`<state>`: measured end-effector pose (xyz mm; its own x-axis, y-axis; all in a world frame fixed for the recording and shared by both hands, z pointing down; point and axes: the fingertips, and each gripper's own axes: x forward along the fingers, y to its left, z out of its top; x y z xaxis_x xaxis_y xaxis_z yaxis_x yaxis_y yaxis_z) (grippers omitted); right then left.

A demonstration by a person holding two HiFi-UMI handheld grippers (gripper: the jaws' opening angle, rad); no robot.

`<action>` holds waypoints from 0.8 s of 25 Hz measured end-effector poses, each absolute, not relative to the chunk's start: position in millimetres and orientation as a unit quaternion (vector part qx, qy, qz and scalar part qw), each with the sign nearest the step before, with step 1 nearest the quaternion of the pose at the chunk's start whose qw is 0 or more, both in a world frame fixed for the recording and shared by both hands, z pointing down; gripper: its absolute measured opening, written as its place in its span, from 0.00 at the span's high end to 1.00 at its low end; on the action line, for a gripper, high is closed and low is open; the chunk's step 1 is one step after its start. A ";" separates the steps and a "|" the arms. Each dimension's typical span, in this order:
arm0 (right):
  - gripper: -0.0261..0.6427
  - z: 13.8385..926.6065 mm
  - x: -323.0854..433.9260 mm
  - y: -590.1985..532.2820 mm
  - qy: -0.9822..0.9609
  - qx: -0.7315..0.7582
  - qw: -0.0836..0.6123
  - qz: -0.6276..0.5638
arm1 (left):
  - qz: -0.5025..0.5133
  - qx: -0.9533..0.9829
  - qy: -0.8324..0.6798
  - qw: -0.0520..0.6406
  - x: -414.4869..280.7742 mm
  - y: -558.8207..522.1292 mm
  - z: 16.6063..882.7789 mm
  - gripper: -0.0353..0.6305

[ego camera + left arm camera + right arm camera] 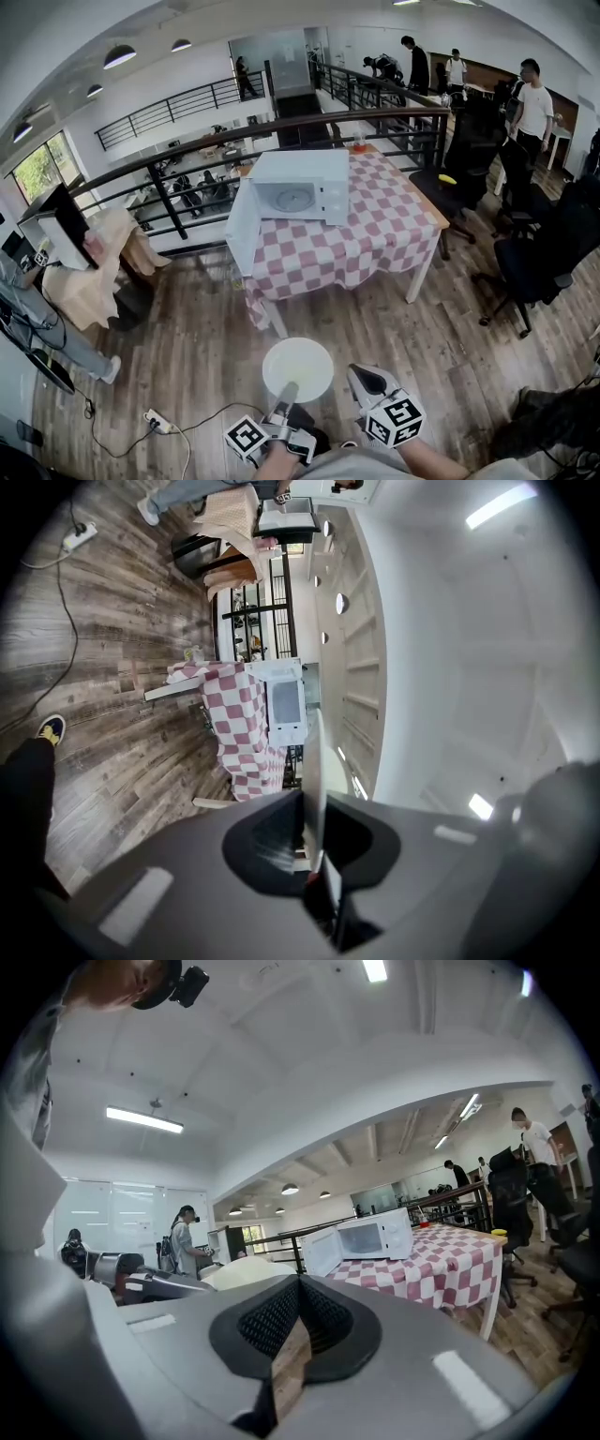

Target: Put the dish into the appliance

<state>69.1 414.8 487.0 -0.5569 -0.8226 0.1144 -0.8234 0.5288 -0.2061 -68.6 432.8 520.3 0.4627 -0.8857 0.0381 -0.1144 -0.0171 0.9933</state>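
White plate (298, 367) sits pinched at its rim in the left tool (286, 392); carry it level into the open microwave (298, 192); right tool (373, 380) closed, empty

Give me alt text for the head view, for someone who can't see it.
The left gripper holds a white plate by its near edge over a wooden floor, with the right gripper empty beside it. Ahead, a white microwave, door open, sits on a checked-cloth table.

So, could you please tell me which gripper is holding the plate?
The left gripper, shut on the plate's near rim; the right gripper holds nothing.
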 end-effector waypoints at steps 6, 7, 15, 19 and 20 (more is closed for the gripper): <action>0.96 493.4 70.6 409.5 -0.876 0.469 0.010 0.113 | -0.328 0.633 -0.400 0.576 -68.4 426.7 525.0 0.91; 0.96 494.5 70.8 407.4 -0.875 0.470 0.012 0.113 | -0.329 0.633 -0.400 0.576 -68.3 424.2 524.8 0.91; 0.96 494.1 69.7 387.5 -0.883 0.457 0.016 0.103 | -0.332 0.623 -0.418 0.572 -71.0 397.6 529.0 0.91; 0.96 498.2 69.3 363.8 -0.881 0.462 0.020 0.106 | -0.334 0.626 -0.413 0.572 -70.0 373.2 528.1 0.91; 0.96 498.8 68.9 356.9 -0.880 0.462 0.021 0.105 | -0.333 0.625 -0.413 0.572 -69.6 366.3 528.4 0.91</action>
<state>68.9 356.9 498.8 -0.5721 -0.8091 0.1343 -0.8179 0.5508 -0.1661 -69.6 366.3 528.4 0.4372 -0.8977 0.0555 -0.1351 -0.0045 0.9908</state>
